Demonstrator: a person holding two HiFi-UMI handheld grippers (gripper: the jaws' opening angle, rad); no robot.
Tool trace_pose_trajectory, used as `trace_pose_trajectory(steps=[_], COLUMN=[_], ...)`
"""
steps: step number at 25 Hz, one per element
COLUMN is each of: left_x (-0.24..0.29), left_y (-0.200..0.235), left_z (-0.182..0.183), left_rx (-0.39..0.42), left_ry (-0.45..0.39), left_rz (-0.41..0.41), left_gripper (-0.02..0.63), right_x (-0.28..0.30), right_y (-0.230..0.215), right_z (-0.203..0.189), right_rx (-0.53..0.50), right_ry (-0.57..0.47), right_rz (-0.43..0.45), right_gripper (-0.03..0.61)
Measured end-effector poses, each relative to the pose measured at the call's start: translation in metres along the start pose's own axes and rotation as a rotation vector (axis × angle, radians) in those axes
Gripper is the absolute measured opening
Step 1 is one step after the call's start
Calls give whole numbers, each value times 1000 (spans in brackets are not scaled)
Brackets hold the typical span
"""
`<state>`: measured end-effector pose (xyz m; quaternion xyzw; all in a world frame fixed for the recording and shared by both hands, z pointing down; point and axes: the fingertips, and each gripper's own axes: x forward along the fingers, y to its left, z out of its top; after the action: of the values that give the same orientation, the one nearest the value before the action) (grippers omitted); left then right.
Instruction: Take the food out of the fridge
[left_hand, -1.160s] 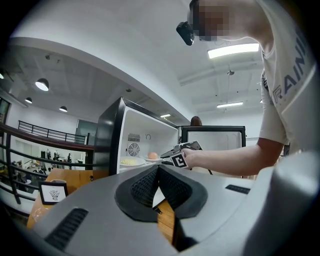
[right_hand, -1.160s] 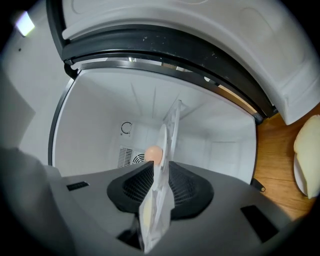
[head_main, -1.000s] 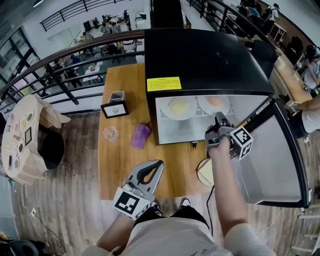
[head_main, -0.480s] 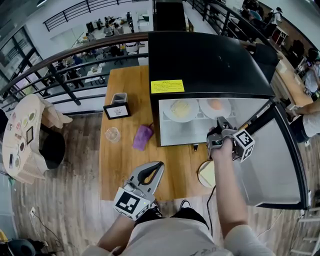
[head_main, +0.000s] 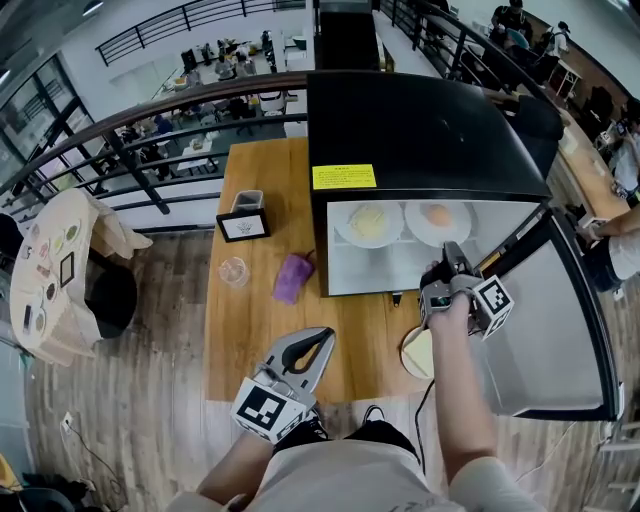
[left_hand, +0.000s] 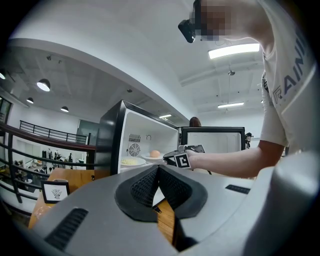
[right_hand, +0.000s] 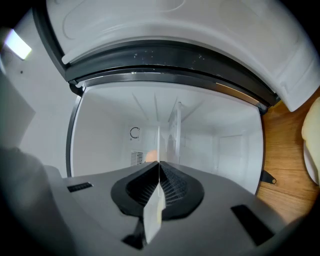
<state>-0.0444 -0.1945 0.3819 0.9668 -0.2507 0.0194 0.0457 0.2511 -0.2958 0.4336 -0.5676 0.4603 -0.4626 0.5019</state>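
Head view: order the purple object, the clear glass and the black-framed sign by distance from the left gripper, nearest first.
1. Purple object, on the table just ahead of the left gripper.
2. Clear glass, farther off to the left.
3. Black-framed sign, farther back, beyond the glass.

The fridge (head_main: 430, 130) stands on the table (head_main: 250, 330). Inside it the left plate (head_main: 346, 228) lies beside the right plate (head_main: 416, 226).

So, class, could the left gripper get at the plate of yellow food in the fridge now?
Probably yes: the fridge door stands open, nothing blocks the yellow-food plate, and the right gripper is at the other plate.
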Motion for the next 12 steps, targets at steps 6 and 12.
trace_pose_trajectory(steps=[6,12], left_x=[-4,-7], left_y=[-3,-9], left_z=[1,5], left_rx=[2,9], left_ry=[0,-9], left_rz=[2,0], left_gripper=[8,8], right_x=[-18,-52], right_y=[11,21], right_z=[-6,-14], right_rx=[-11,-7], right_ry=[11,38], right_rz=[36,82], right_gripper=[26,26])
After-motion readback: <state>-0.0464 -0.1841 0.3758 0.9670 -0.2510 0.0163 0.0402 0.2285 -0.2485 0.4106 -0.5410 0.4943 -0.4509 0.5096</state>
